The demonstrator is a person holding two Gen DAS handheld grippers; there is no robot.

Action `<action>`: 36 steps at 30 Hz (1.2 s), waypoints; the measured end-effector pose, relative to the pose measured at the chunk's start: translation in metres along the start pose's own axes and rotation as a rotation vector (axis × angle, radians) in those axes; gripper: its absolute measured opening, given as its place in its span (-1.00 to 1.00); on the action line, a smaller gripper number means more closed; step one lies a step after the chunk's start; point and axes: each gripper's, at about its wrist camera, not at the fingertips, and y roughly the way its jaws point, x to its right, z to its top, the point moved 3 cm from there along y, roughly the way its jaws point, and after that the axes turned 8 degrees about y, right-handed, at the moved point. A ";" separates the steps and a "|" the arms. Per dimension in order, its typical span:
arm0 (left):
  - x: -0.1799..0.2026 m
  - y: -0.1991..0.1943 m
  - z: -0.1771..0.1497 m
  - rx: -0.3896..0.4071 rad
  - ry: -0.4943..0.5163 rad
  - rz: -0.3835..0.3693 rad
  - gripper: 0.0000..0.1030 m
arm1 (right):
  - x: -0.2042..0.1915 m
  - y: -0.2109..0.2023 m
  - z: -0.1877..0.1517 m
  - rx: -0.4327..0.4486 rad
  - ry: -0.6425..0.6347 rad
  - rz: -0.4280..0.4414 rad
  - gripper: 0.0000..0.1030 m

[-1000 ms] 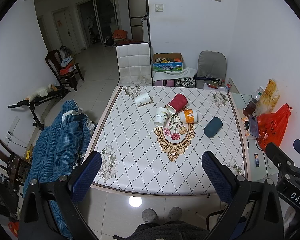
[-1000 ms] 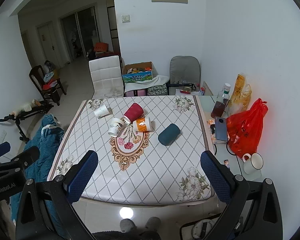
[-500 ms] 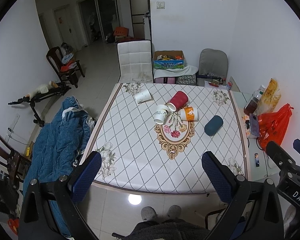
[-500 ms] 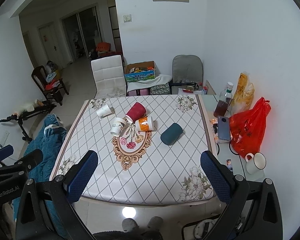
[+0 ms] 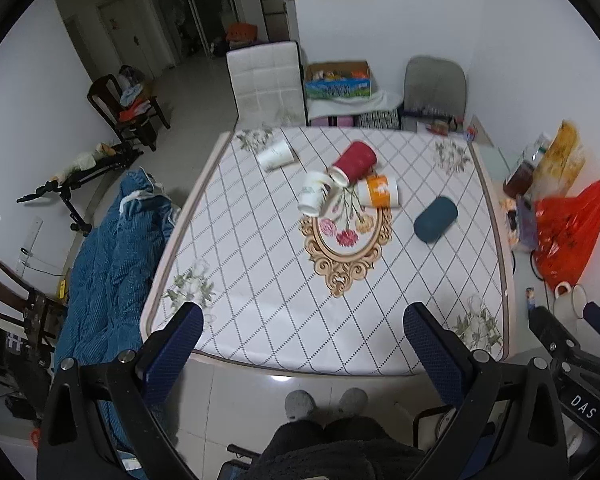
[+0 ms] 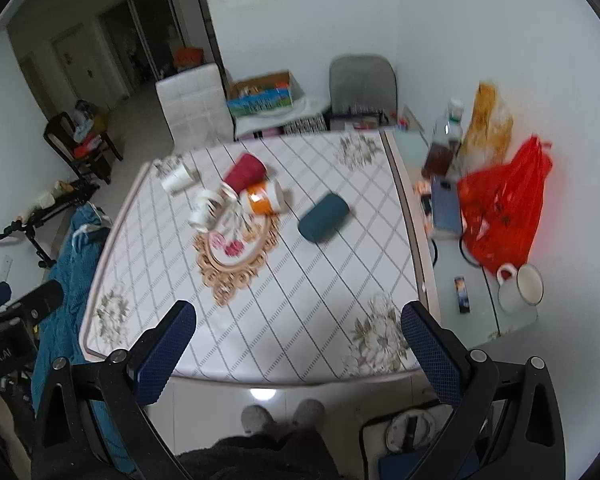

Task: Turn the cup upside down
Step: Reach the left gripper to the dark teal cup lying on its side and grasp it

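Several cups lie on their sides on the patterned table (image 5: 260,280): a white paper cup (image 5: 275,155) at the far left, a white cup (image 5: 314,194), a red cup (image 5: 354,161), an orange-and-white cup (image 5: 378,191) and a dark teal cup (image 5: 436,219). They also show in the right wrist view: red cup (image 6: 245,172), orange cup (image 6: 265,198), teal cup (image 6: 324,218). My left gripper (image 5: 304,340) is open and empty, high above the table's near edge. My right gripper (image 6: 300,340) is open and empty too, above the near edge.
A white chair (image 5: 266,82) and a grey chair (image 5: 436,84) stand behind the table. A side shelf at the right holds a red bag (image 6: 504,208), a bottle (image 6: 444,144) and a white mug (image 6: 520,286). A blue quilt (image 5: 112,256) lies left. My feet (image 5: 326,402) are below.
Both grippers have moved closer to the table and tilted down, so the table looks larger. The right view swung right and is blurred. The cups have not moved.
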 end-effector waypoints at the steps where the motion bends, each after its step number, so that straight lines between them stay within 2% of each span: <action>1: 0.004 0.006 0.002 -0.009 0.007 0.003 1.00 | 0.009 0.010 0.000 -0.016 0.005 -0.001 1.00; 11: 0.056 0.094 0.037 -0.127 0.113 -0.005 1.00 | 0.068 0.116 -0.013 -0.171 0.055 -0.080 1.00; 17: 0.095 0.164 0.076 -0.200 0.248 -0.020 1.00 | 0.090 0.194 -0.030 -0.294 0.127 -0.112 1.00; 23: 0.142 0.238 0.118 -0.290 0.380 -0.081 0.99 | 0.106 0.262 -0.040 -0.406 0.212 -0.155 1.00; 30: 0.205 0.299 0.160 -0.313 0.563 -0.126 0.99 | 0.122 0.315 -0.036 -0.467 0.297 -0.214 1.00; 36: 0.251 0.342 0.173 -0.349 0.712 -0.148 0.99 | 0.139 0.343 -0.028 -0.492 0.363 -0.259 1.00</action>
